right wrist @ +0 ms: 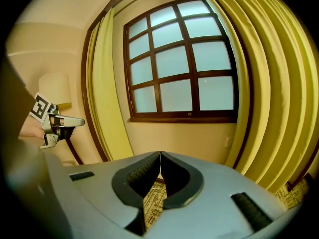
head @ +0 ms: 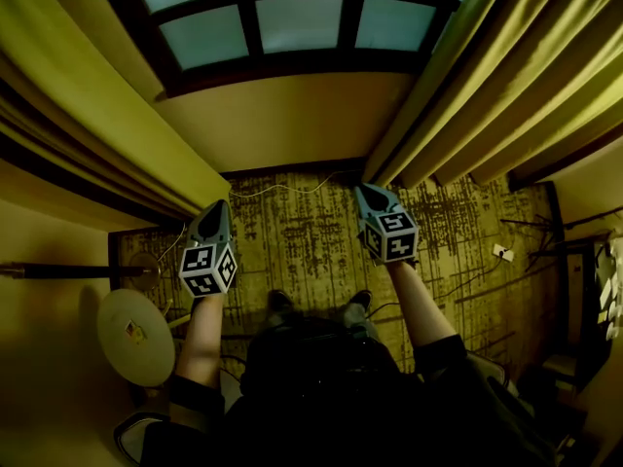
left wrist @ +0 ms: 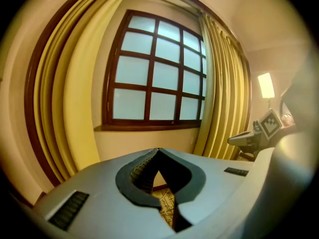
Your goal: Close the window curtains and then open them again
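Observation:
A dark-framed window (head: 292, 17) with frosted panes stands ahead, uncovered. The yellow left curtain (head: 107, 115) hangs gathered at its left side, the yellow right curtain (head: 506, 95) gathered at its right. My left gripper (head: 216, 208) is shut and empty, pointing toward the wall just right of the left curtain's hem. My right gripper (head: 368, 193) is shut and empty, close to the right curtain's lower edge. In the left gripper view the window (left wrist: 157, 76) lies between both curtains, above my left gripper (left wrist: 158, 151). In the right gripper view, my right gripper (right wrist: 160, 154) has the right curtain (right wrist: 279, 93) close at its right.
A patterned carpet (head: 302, 236) covers the floor below the window. A round pale table (head: 134, 337) stands at the lower left, beside a dark rail (head: 68, 271). A white cable (head: 292, 189) runs along the skirting. A lit wall lamp (left wrist: 265, 85) glows right of the window.

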`<state>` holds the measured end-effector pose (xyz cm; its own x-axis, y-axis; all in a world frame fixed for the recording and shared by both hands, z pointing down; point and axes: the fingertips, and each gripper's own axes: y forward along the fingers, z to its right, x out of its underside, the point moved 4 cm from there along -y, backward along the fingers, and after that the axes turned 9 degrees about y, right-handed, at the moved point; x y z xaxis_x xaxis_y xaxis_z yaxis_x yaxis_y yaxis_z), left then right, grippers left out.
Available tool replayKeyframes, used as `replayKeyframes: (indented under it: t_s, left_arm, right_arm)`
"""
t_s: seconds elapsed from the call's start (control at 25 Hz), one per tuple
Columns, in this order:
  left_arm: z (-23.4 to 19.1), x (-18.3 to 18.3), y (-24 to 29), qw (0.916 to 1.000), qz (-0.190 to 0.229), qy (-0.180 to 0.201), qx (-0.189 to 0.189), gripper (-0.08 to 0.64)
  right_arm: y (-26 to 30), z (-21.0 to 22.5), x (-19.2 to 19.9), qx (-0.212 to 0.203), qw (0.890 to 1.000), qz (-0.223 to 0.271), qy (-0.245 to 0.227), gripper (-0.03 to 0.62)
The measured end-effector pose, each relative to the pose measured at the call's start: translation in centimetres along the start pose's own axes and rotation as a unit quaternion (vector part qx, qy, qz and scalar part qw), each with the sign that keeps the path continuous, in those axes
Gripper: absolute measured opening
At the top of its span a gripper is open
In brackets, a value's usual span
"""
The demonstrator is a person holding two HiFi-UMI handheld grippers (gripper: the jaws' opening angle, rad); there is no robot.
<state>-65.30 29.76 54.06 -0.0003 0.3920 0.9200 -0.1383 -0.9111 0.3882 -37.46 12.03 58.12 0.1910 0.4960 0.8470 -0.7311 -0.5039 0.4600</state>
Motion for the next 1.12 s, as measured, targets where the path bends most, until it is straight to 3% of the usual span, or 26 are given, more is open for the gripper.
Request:
replayKeyframes:
  t_s: [0.32,0.64,1.12]
  left_arm:
    - [4.5,-1.3,1.7,0.9996,0.001,0.013,0.025,0.006]
    - [10.8,-3.0,4.3,0.9969,0.004,0.027,0.073,0.006]
    - [25.0,-7.0,10.3,0.9866,0.017,0.060,0.150,0.006]
  right_arm:
    - [-2.8,3.7,0.7,0.018,1.000,0.003,0.015,0.005]
    - [-6.6,8.8,1.8,0.047,0.998,0.012,0.040,0.005]
    - [-14.3,18.9,2.1,0.089,0.993,0.037,0.066,0.005]
